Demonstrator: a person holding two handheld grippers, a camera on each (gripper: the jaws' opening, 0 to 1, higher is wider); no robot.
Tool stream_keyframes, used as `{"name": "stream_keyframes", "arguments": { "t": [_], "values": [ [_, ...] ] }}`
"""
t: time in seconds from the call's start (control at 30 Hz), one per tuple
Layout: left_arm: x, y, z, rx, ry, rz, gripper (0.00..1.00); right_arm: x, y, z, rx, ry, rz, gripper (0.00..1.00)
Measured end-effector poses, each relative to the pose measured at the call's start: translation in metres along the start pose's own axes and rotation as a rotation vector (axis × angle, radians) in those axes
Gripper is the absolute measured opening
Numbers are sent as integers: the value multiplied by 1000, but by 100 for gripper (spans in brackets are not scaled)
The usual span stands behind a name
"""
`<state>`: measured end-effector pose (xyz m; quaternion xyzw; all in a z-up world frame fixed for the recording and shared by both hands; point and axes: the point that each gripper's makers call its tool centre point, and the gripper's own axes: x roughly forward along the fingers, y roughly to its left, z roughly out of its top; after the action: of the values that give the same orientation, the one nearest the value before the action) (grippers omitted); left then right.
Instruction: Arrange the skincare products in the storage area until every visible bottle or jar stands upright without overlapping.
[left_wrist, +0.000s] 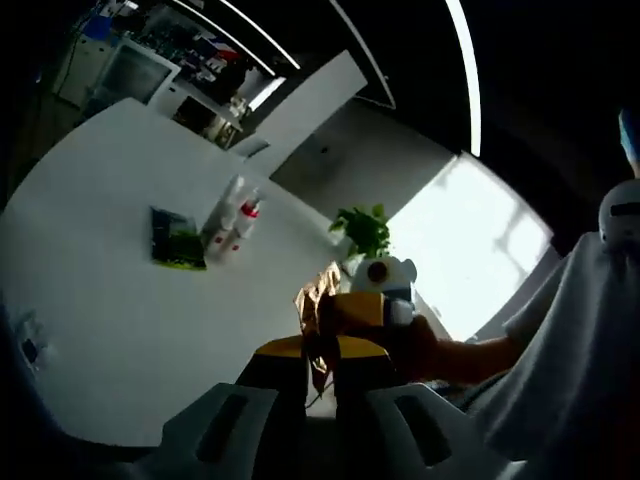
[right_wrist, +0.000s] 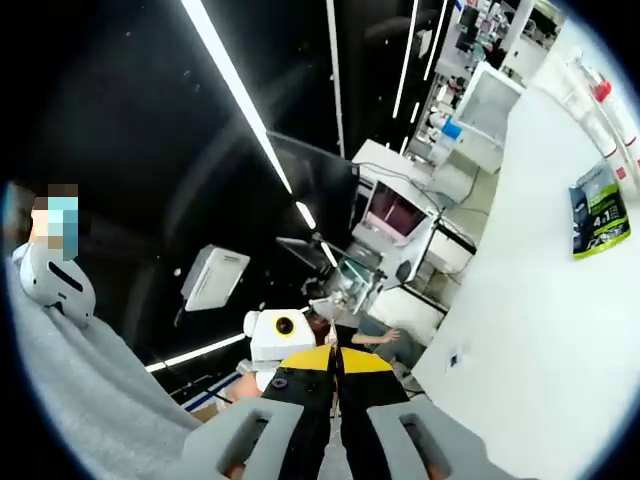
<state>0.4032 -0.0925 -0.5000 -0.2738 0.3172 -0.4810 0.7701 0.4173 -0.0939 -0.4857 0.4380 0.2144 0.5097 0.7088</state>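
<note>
Both grippers hang well short of the white table (left_wrist: 90, 300), off its near edge. Left gripper (left_wrist: 320, 375) has its jaws pressed together on a crinkled brown scrap (left_wrist: 318, 300); right gripper (right_wrist: 338, 385) is closed on nothing I can make out. Two white bottles (left_wrist: 235, 215) lie tipped just beside a green packet (left_wrist: 175, 240) mid-table. I'd free the jaws first, then approach each bottle low and square beside that packet.

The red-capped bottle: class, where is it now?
In the left gripper view, the red-capped bottle lies on the white table, beside a paler bottle, right of the green packet.
</note>
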Motion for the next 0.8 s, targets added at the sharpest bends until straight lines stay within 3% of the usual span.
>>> {"name": "stream_keyframes", "arguments": {
  "t": [0.27,0.4,0.47,0.57,0.8],
  "values": [
    [-5,-10,-1,-8,13,-58,0,-1,7,-2,13,19,24,0],
    [-5,-11,-9,4,57,-61,0,2,6,-5,-52,56,-1,5],
    [-4,-14,-13,17,77,-69,0,3,12,-9,-66,78,30,0],
    [-3,-8,-13,49,65,-32,1,2,11,-7,-72,58,16,0],
    [-3,-10,-17,32,69,-42,3,2,14,-7,-50,4,21,0]
  ]
}}
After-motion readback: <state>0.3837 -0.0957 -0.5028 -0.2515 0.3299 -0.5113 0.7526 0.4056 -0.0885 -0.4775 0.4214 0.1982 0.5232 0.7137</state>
